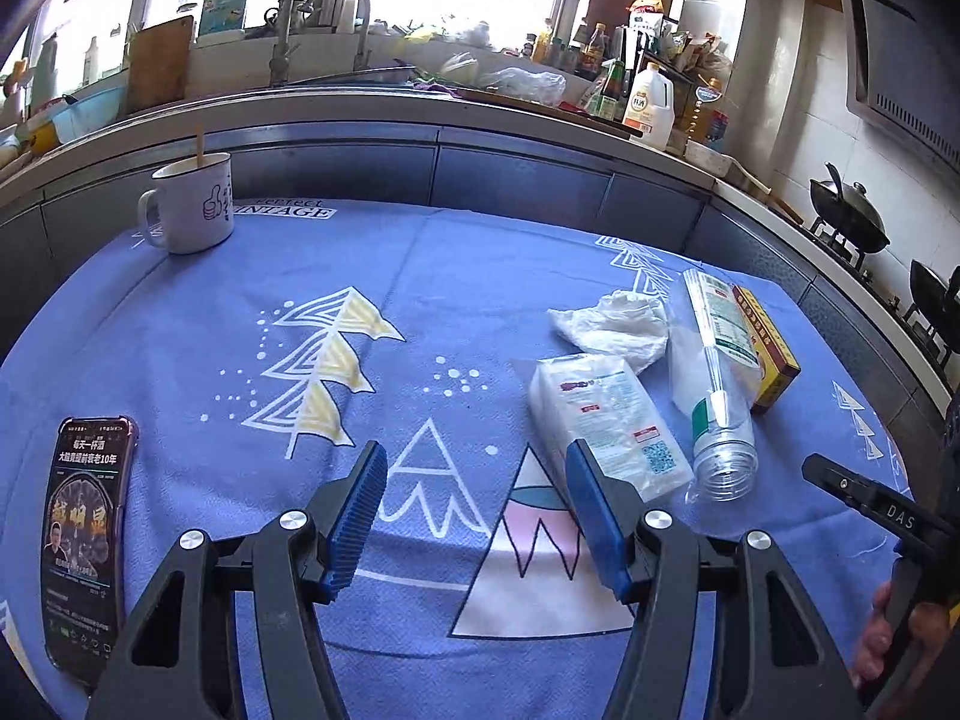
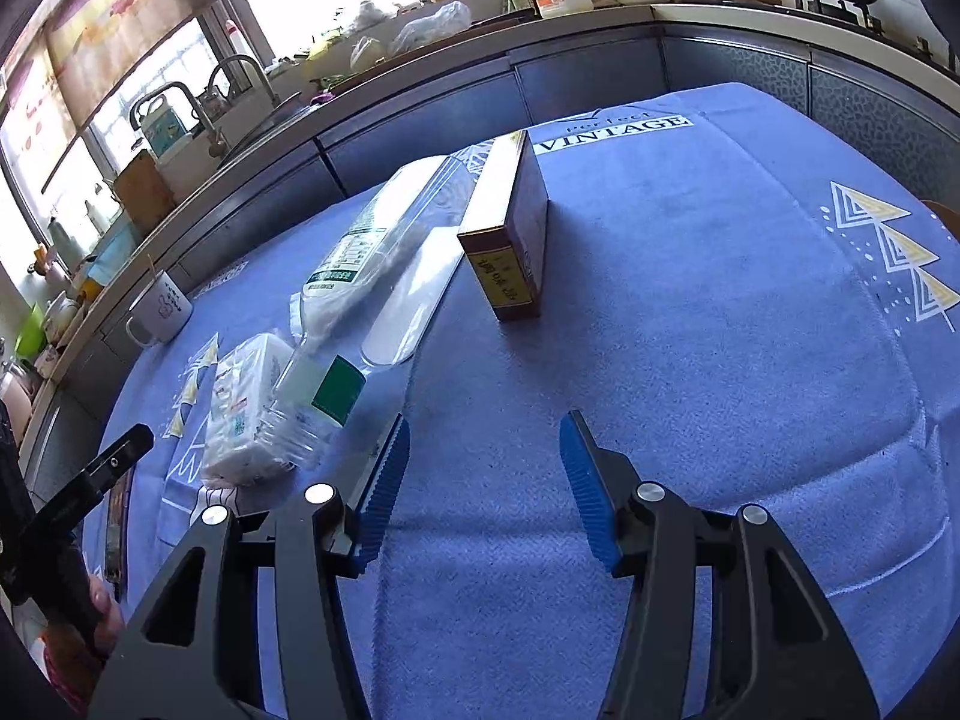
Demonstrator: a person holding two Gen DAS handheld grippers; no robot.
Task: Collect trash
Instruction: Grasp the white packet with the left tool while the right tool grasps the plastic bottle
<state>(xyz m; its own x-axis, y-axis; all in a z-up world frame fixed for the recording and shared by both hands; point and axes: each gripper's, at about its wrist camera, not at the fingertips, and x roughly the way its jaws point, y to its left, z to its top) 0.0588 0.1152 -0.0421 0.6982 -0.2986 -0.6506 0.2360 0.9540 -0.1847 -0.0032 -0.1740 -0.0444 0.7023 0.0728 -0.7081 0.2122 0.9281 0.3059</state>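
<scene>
Left wrist view: both claws angle down over the blue-clothed worktop point(image 1: 180, 330), the left claw point(image 1: 474, 519) and right claw point(image 2: 485, 483) each released, gripping nothing. Trash lies ahead: empty clear bottle point(image 1: 717, 372) on its side, tissue pack point(image 1: 606, 420), crumpled tissue point(image 1: 618, 324), half-hidden box point(image 1: 774, 348). Mug point(image 1: 192, 210) holds a stick.

Phone point(image 1: 84, 546) near left with its lower corner behind the left claw's arm, crumpled tissue point(image 1: 615, 324) partly behind the tissue pack point(image 1: 606, 414), far bottles' point(image 1: 648, 102) labels too small to read, right claw's tip point(image 1: 852, 489) cut off at the right edge
</scene>
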